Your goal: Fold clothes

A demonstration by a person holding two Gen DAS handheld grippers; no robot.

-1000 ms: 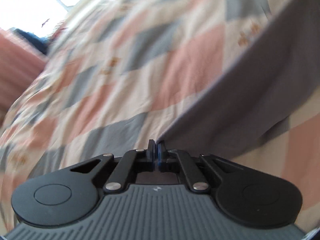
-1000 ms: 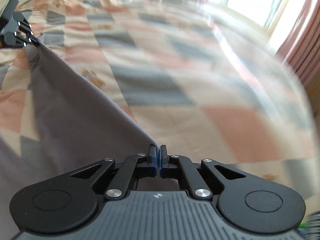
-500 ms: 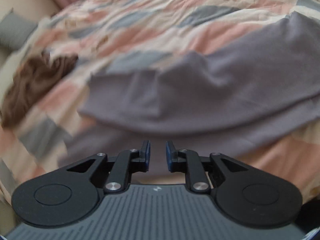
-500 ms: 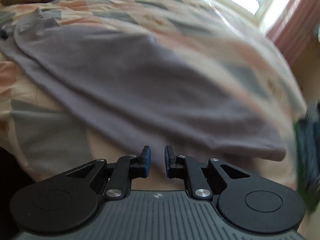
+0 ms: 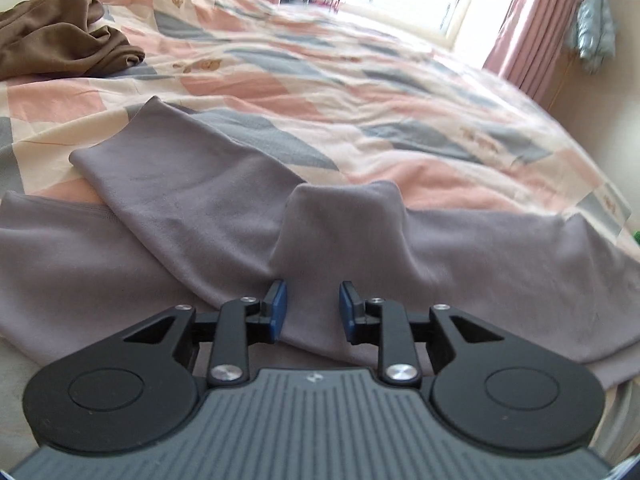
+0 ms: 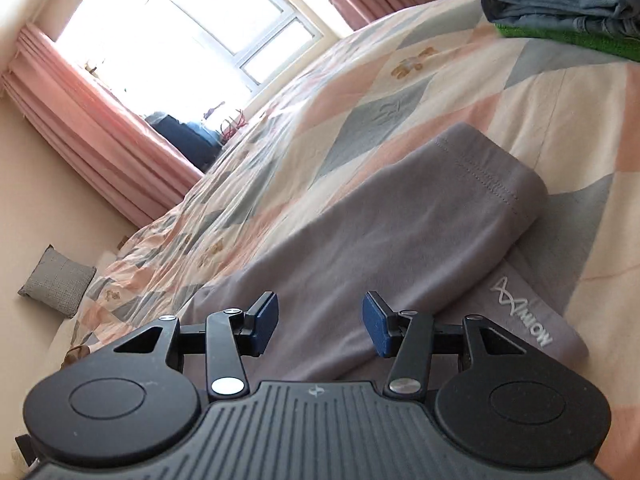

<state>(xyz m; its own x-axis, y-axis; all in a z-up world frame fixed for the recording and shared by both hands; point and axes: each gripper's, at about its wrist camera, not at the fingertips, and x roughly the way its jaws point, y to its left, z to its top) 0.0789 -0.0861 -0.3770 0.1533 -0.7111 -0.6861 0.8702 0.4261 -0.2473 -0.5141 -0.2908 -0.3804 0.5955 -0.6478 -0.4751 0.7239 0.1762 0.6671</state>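
A soft lilac-grey long-sleeved garment (image 5: 200,216) is lying spread across the bed's pink, grey and cream patchwork quilt (image 5: 360,92), one sleeve angling toward ten o'clock. The left hand-held gripper (image 5: 311,309) is hovering over it, jaws parted and holding nothing. The right hand-held gripper (image 6: 320,322) is gaping wide above a stitched cuff (image 6: 488,184) (white lettering showing nearby). A crumpled brown garment (image 5: 60,36) is sitting at eleven o'clock; folded clothes (image 6: 560,4) are stacked at one o'clock.
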